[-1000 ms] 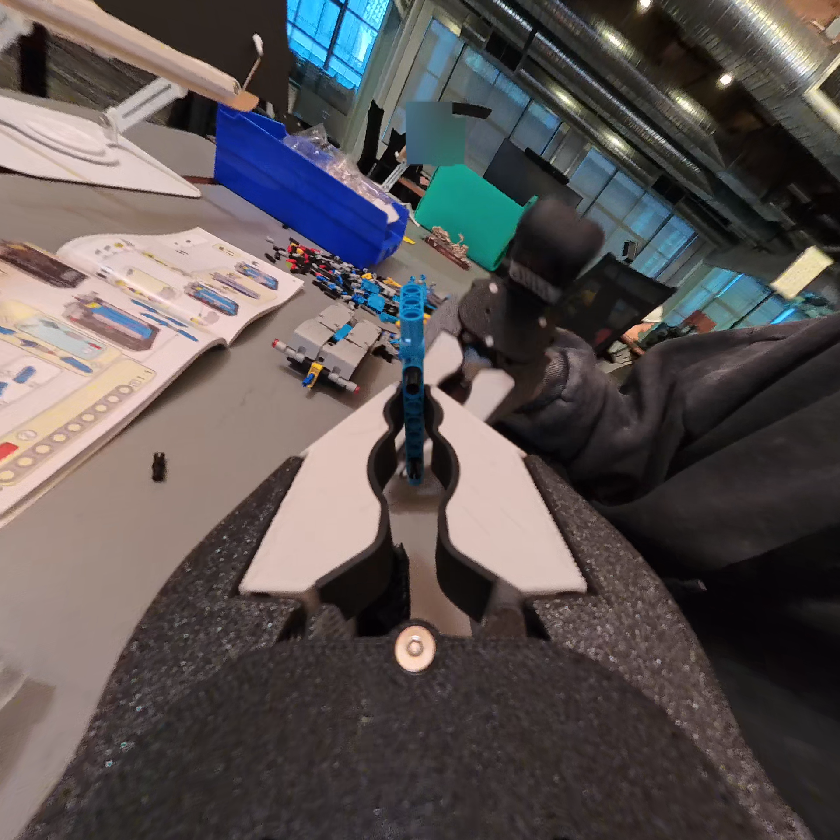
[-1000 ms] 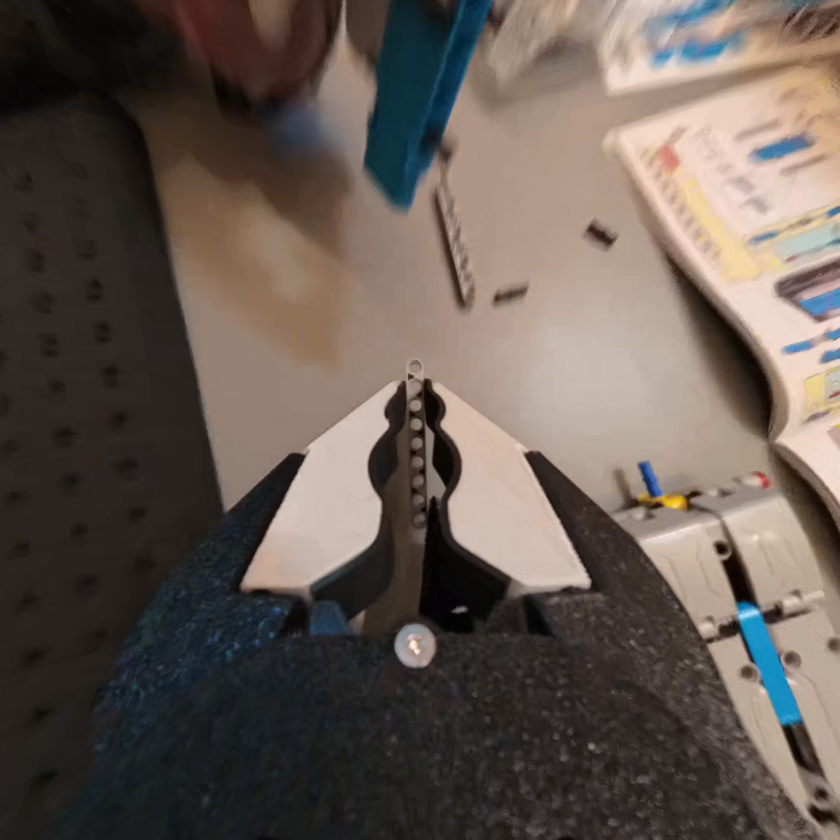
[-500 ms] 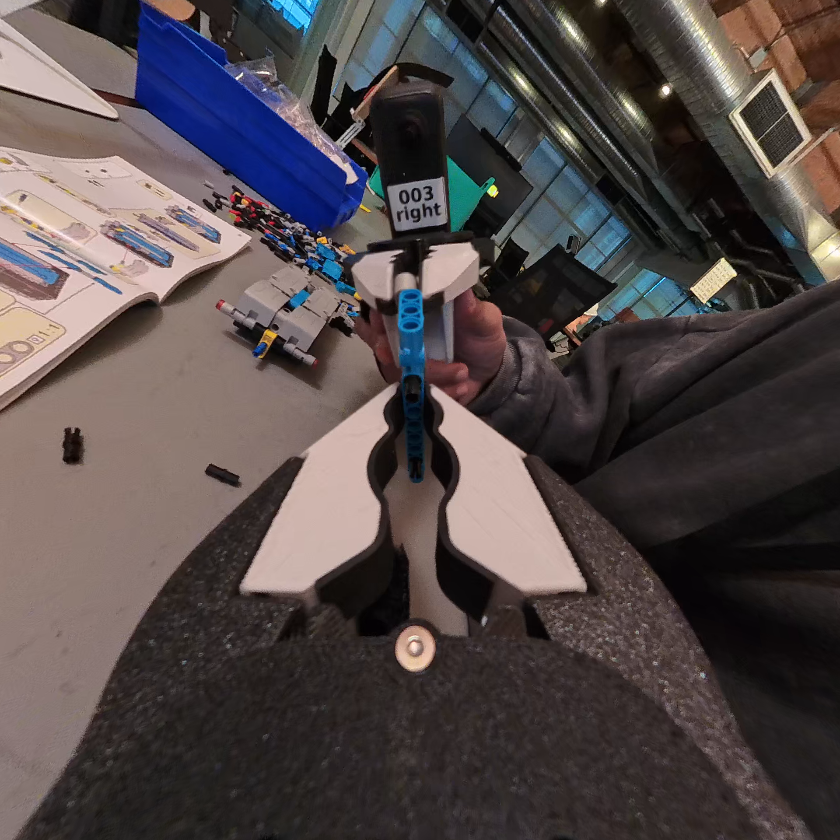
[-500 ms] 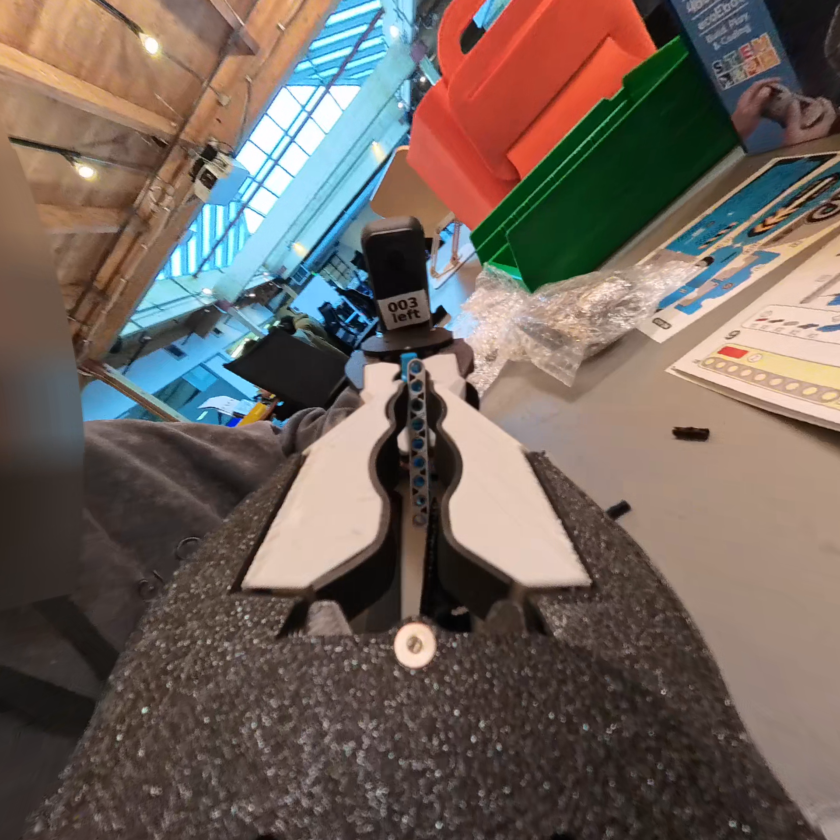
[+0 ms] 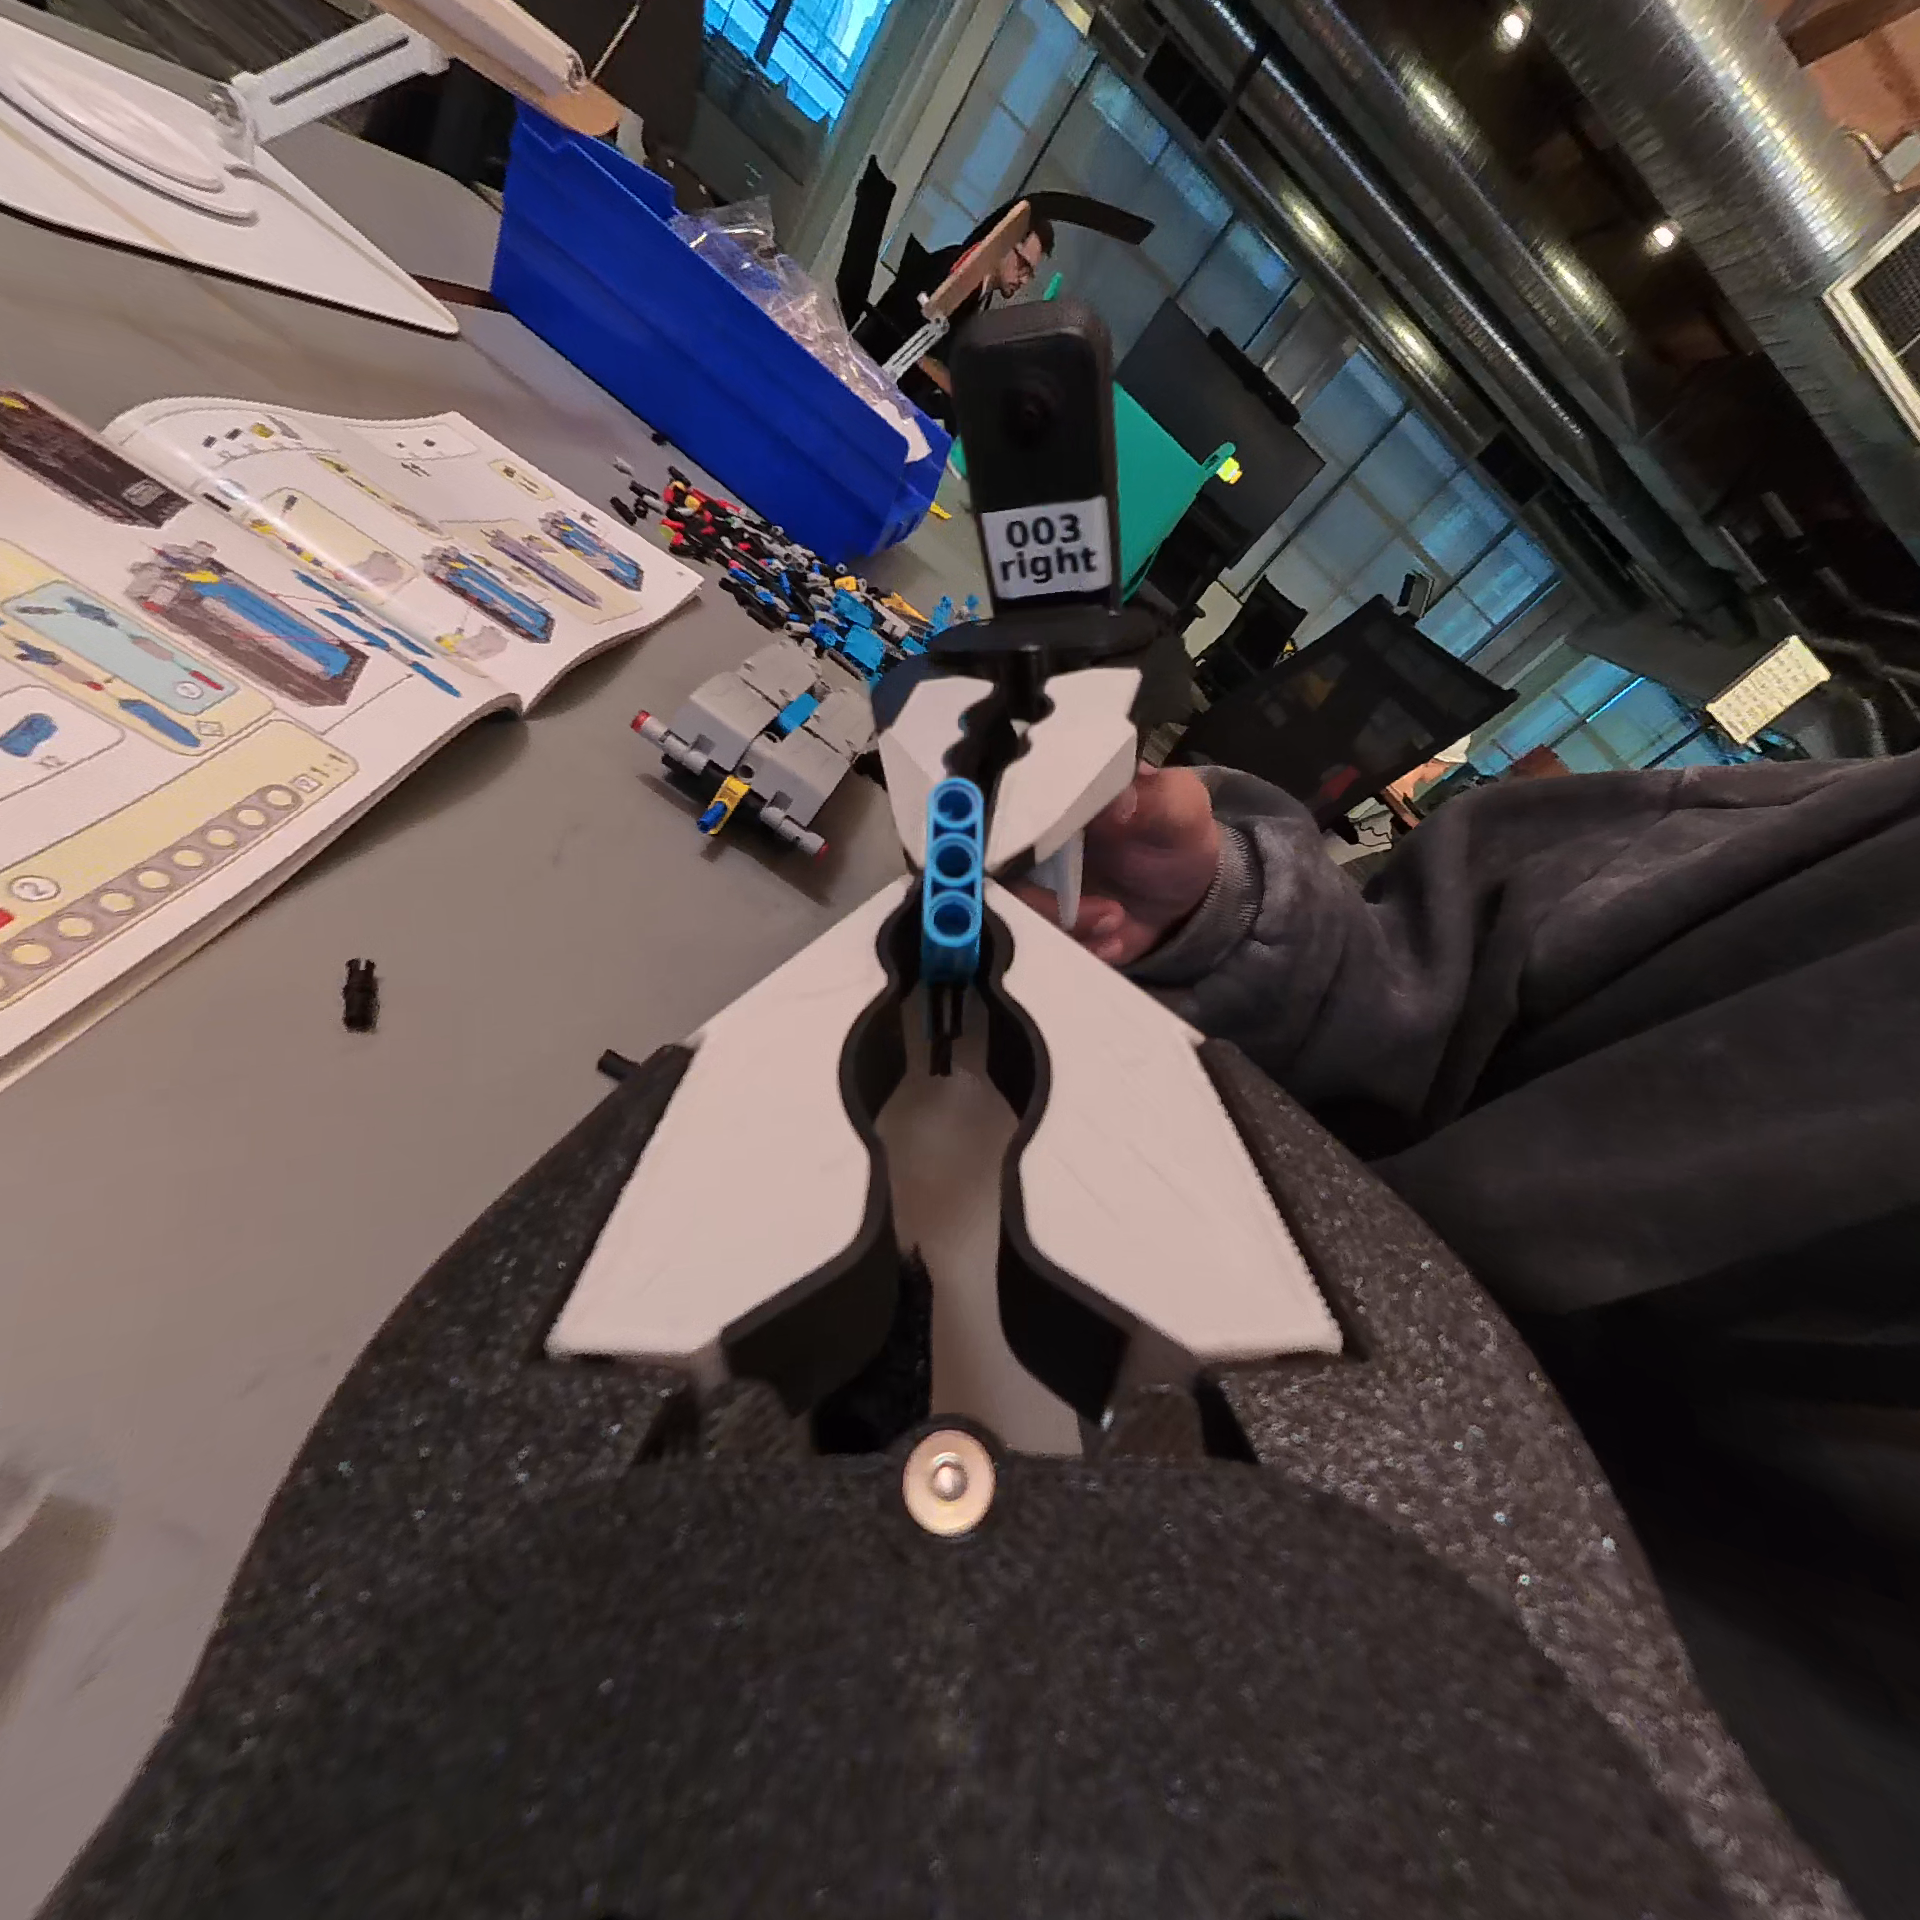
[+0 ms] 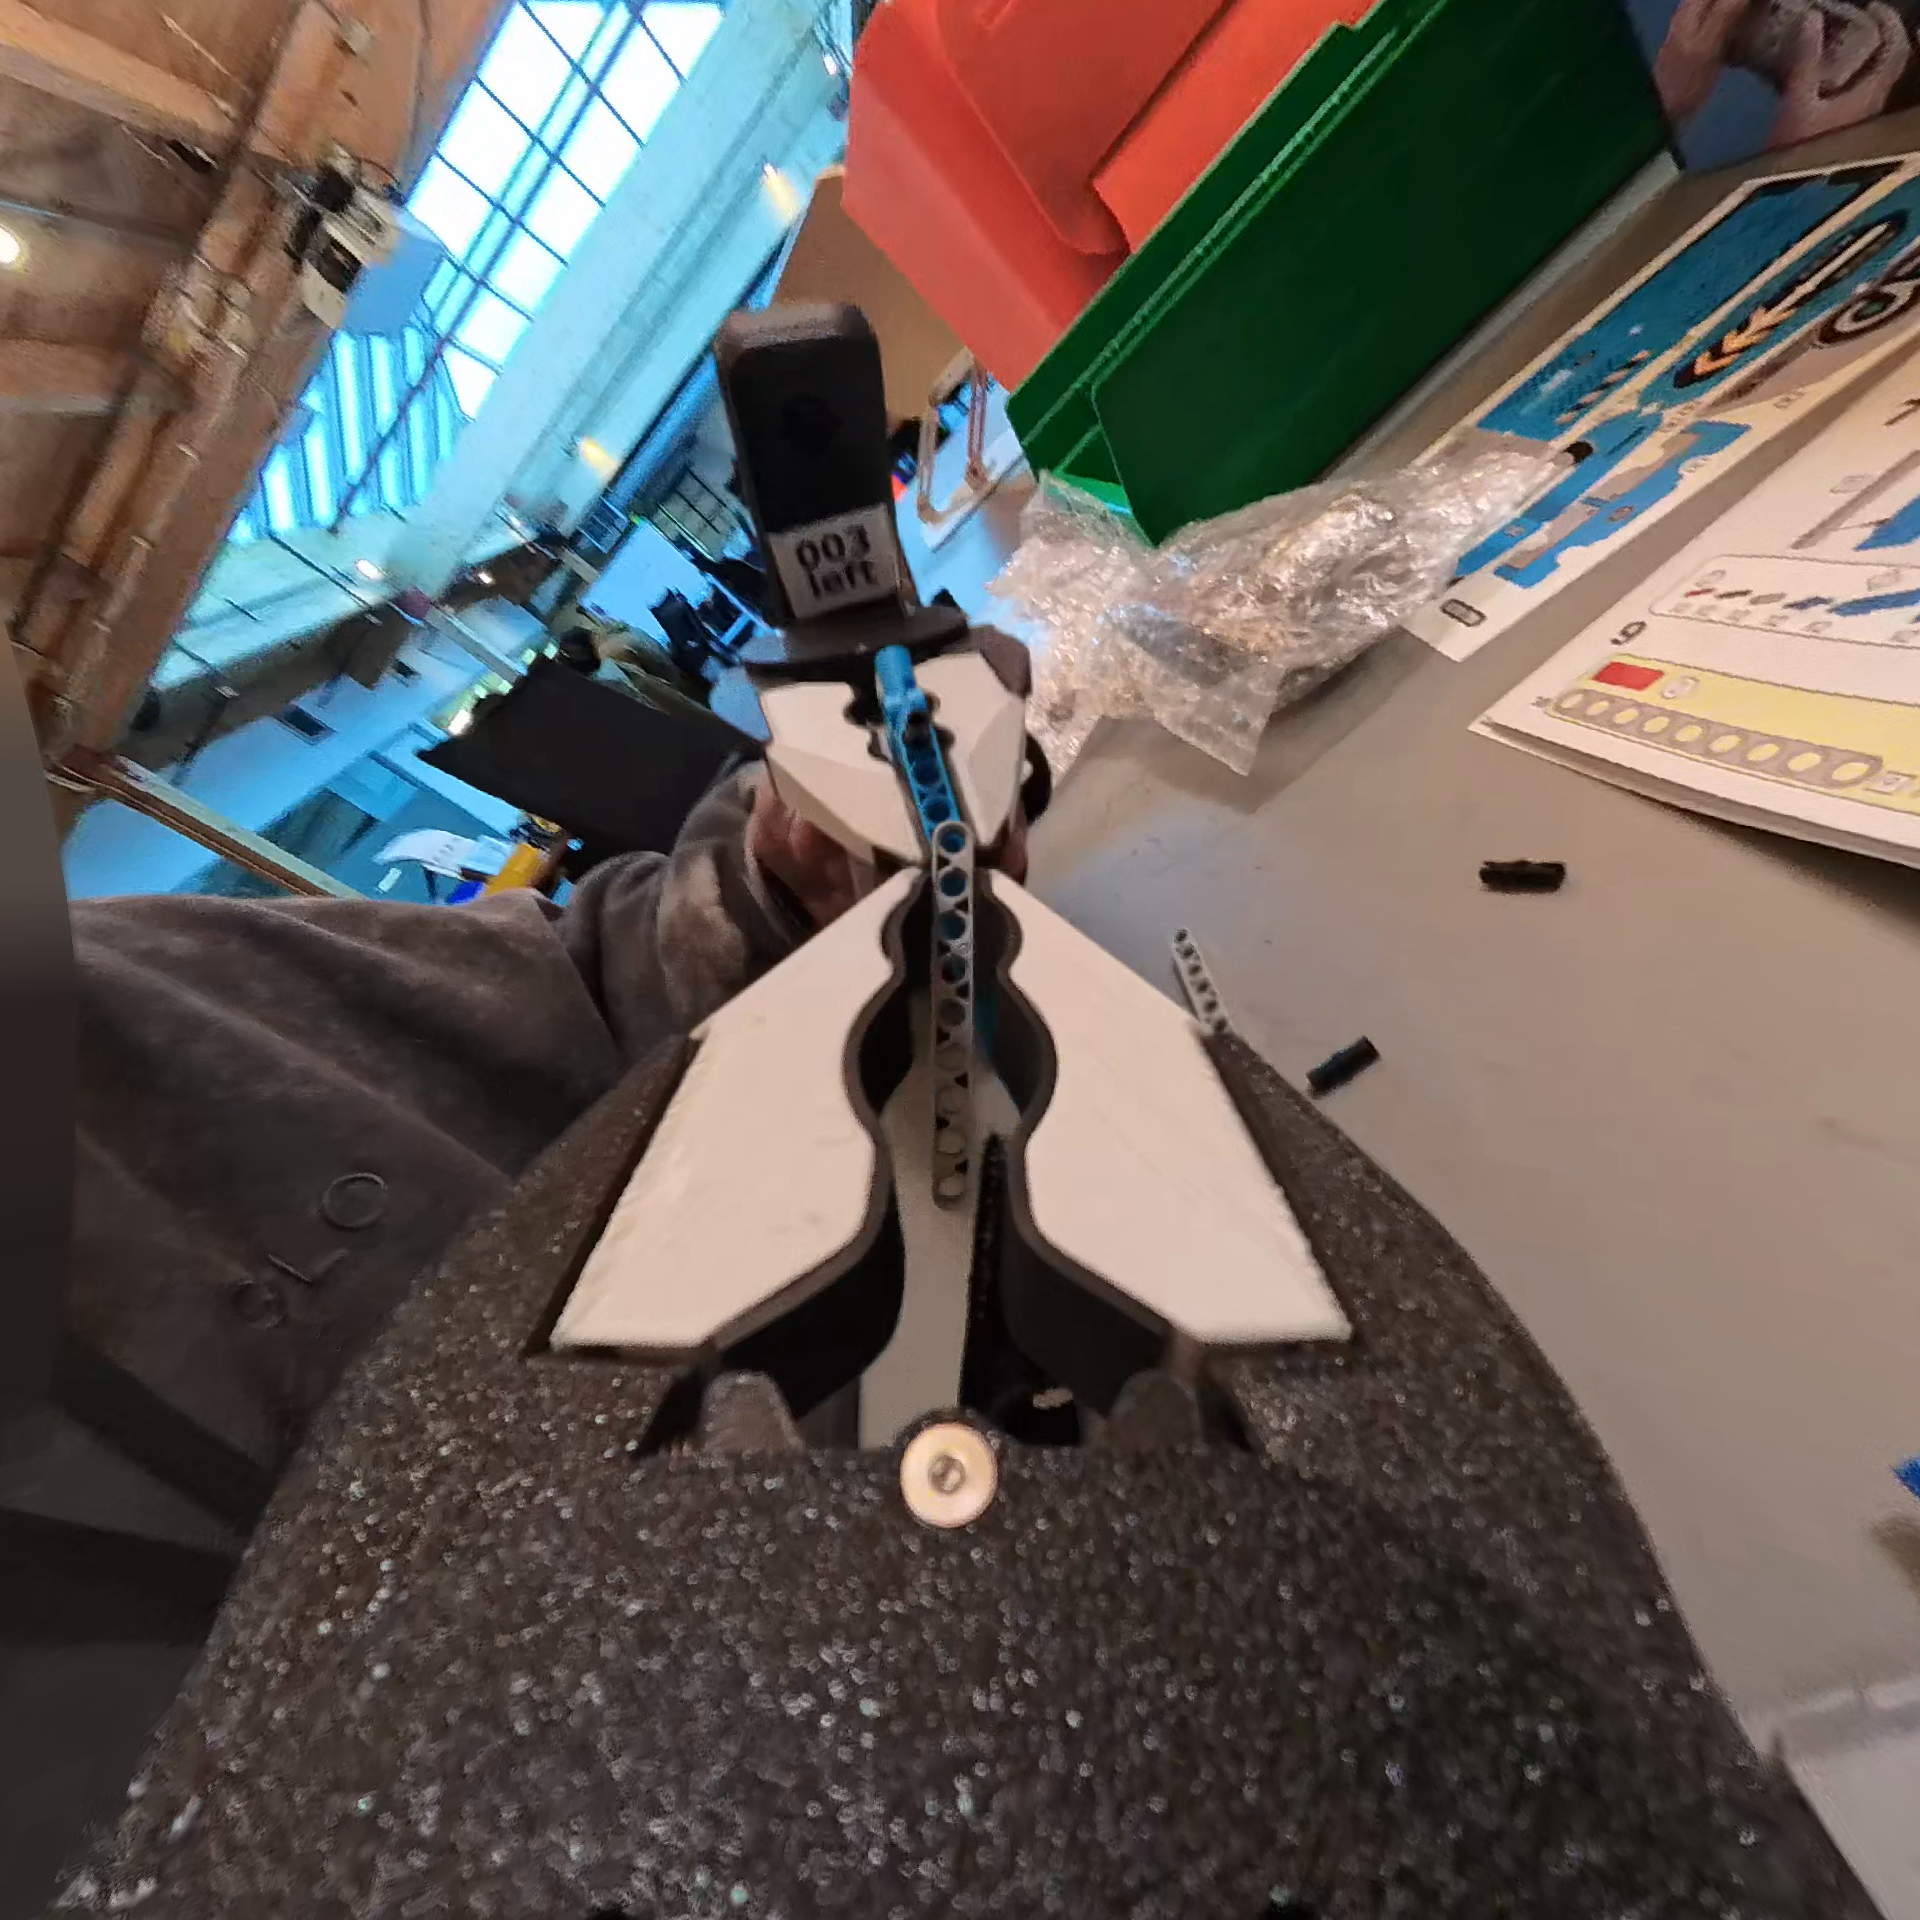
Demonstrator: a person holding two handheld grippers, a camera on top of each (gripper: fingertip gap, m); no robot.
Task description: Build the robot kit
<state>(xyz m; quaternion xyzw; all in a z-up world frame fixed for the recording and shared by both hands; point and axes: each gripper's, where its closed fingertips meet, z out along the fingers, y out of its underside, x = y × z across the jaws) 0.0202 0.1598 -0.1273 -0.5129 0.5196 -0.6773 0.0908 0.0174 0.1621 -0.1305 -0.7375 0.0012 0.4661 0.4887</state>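
Observation:
In the left wrist view my left gripper (image 5: 951,920) is shut on a blue holed beam (image 5: 954,883) that sticks out past its tips. The right gripper (image 5: 1003,800) faces it tip to tip, just beyond the beam's end. In the right wrist view my right gripper (image 6: 951,883) is shut on a light grey holed beam (image 6: 954,997). The grey beam's tip overlaps the blue beam (image 6: 920,743) held in the left gripper (image 6: 914,821) opposite. Both are held above the grey table (image 5: 312,1195). I cannot tell whether the two beams touch.
An open instruction booklet (image 5: 260,644), a blue bin (image 5: 675,343), a heap of small parts (image 5: 800,592) and a grey part-built model (image 5: 758,748) lie on the table. Green bin (image 6: 1351,260), orange box (image 6: 1018,135), plastic bag (image 6: 1226,592), loose grey beam (image 6: 1200,977) and black pins (image 6: 1522,873) also show. Left and right tips are no more than a few centimetres apart.
The right gripper swung up from facing the table to face the left one. The two grippers have since drawn closer, and the grey beam's tip now overlaps the blue beam.

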